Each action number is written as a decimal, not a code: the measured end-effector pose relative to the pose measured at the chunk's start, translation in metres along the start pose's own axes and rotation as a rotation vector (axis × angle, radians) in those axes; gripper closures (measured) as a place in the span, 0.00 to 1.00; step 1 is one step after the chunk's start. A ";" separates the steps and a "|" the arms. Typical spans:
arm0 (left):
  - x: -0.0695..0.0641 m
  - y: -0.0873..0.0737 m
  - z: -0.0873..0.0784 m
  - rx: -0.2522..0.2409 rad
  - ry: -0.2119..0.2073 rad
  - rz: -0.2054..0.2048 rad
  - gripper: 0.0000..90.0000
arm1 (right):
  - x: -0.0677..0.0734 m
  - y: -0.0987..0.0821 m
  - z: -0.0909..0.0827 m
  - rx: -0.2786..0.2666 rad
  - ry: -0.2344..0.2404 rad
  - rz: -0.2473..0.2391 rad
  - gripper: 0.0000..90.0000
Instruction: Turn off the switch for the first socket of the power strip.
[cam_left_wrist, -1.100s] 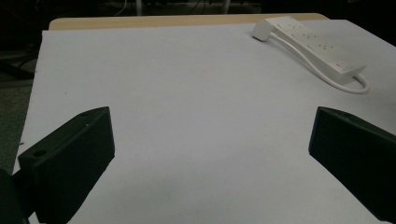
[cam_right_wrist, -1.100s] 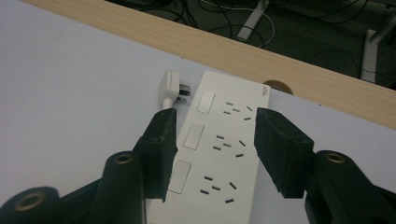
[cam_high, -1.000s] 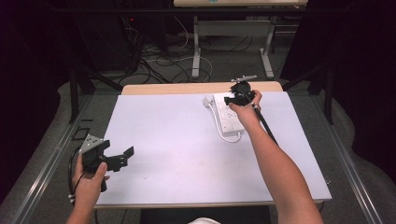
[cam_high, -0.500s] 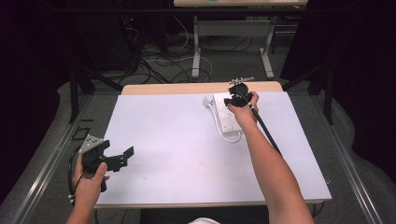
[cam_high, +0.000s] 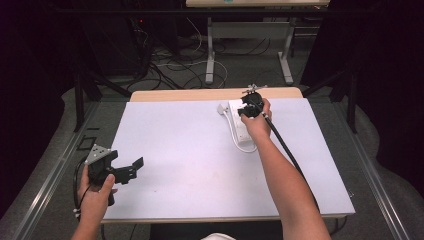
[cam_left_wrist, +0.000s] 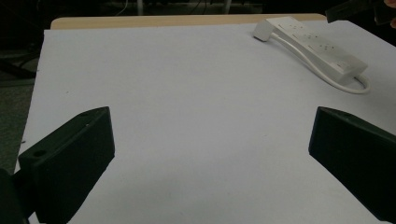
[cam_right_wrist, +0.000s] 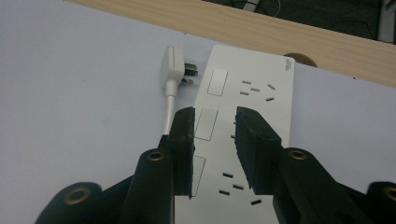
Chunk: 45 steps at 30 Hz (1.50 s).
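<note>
White power strip (cam_high: 239, 121) lying flat near the far edge of the table (cam_high: 190, 150), cord looping off its near end and plug (cam_right_wrist: 173, 65) resting just beside its far left corner. Right gripper (cam_right_wrist: 214, 126) directly over the strip, jaws only a narrow gap apart with nothing pinched between them — just hovering above the switches and sockets. Left gripper (cam_high: 131, 166) well away from the strip at the near left edge, jaws spread wide and empty — nothing but bare tabletop between them.
</note>
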<state>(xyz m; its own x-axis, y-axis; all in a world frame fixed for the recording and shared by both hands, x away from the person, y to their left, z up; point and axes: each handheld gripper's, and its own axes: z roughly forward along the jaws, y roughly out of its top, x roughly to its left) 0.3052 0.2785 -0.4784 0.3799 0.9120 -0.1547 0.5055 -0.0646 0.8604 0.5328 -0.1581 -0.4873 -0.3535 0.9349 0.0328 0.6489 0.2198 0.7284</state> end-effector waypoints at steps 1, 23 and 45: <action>0.000 0.000 0.000 0.000 0.000 -0.001 0.00 | 0.000 -0.001 0.002 0.006 0.004 -0.001 0.78; -0.001 -0.001 0.003 0.009 0.000 0.007 0.00 | 0.000 -0.016 0.022 0.067 0.019 0.005 1.00; -0.001 -0.002 0.004 0.013 -0.002 0.007 0.01 | 0.005 -0.021 0.035 0.075 0.024 0.017 1.00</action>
<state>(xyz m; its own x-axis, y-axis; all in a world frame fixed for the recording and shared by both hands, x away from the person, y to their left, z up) 0.3067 0.2756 -0.4823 0.3849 0.9108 -0.1494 0.5126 -0.0764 0.8552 0.5409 -0.1486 -0.5267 -0.3574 0.9319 0.0620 0.7035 0.2250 0.6742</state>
